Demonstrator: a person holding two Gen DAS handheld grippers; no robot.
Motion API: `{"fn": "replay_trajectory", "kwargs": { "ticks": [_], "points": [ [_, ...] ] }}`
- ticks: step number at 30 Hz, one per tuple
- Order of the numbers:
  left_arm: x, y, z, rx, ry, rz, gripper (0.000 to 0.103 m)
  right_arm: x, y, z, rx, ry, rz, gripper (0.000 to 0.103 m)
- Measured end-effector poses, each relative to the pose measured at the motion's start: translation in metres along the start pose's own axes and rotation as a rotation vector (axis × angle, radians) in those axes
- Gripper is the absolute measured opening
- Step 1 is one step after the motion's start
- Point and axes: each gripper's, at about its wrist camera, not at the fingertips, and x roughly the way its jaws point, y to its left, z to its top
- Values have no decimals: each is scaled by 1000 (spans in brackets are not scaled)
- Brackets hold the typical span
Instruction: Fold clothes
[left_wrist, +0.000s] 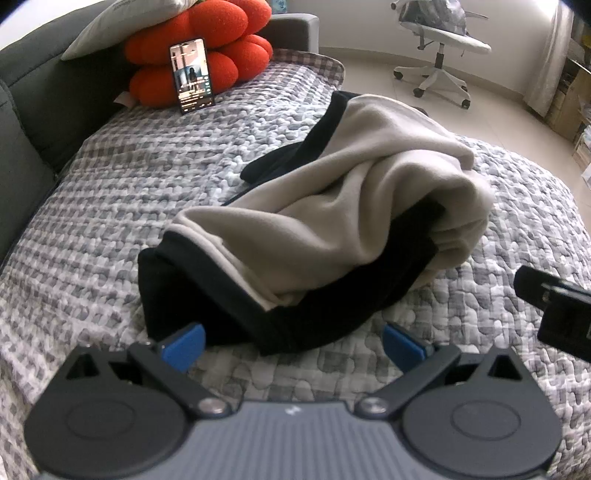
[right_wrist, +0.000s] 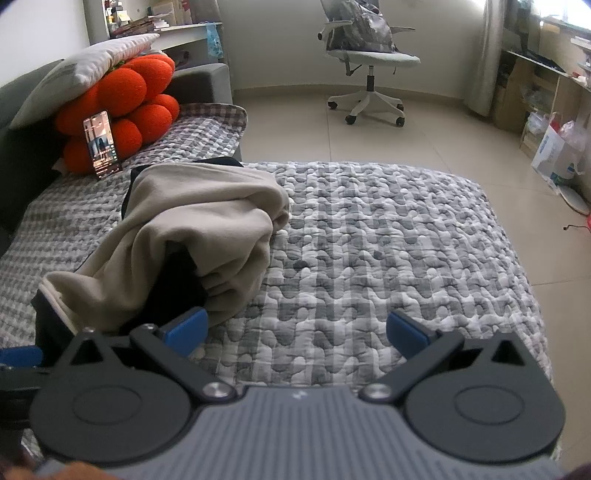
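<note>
Your left gripper (left_wrist: 293, 341) hangs with its blue-padded jaws spread as wide as they go and nothing between them, tilted down at the near black hem of the garment (left_wrist: 332, 206), which lies just beyond the pads without touching them. Your right gripper (right_wrist: 297, 332) is spread just as wide and just as empty, pointing down at bare quilt (right_wrist: 388, 240) with the garment off to its left; its left pad sits close to the cloth's near fold, though you cannot tell from this view whether they touch. In the left wrist view, part of your right gripper's dark body pokes in at the right edge of the picture, beside the garment. The garment itself is a crumpled heap, beige fabric bunched on top with black fabric showing underneath and along the hem, lying in the middle of the quilt toward its left half as the right wrist view shows it, well clear of the right edge. Farther back, near the quilt's far left corner, a phone (left_wrist: 192, 75) with a lit screen stands tilted against an orange bubble-shaped cushion (left_wrist: 207, 48), and a pale pillow (right_wrist: 88, 66) rests on top of that cushion against the grey sofa back (left_wrist: 33, 96). Beyond the quilt's far edge, on the tiled floor (right_wrist: 424, 140), stands a white office chair (right_wrist: 369, 59) with a dark bundle on its seat.
</note>
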Motion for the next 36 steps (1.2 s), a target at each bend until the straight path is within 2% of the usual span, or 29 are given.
{"fn": "replay_trajectory", "kwargs": {
  "ticks": [36],
  "points": [
    [-1, 1, 0, 0, -11, 14, 103, 0, 4, -1, -22, -13, -12, 103]
  ]
}}
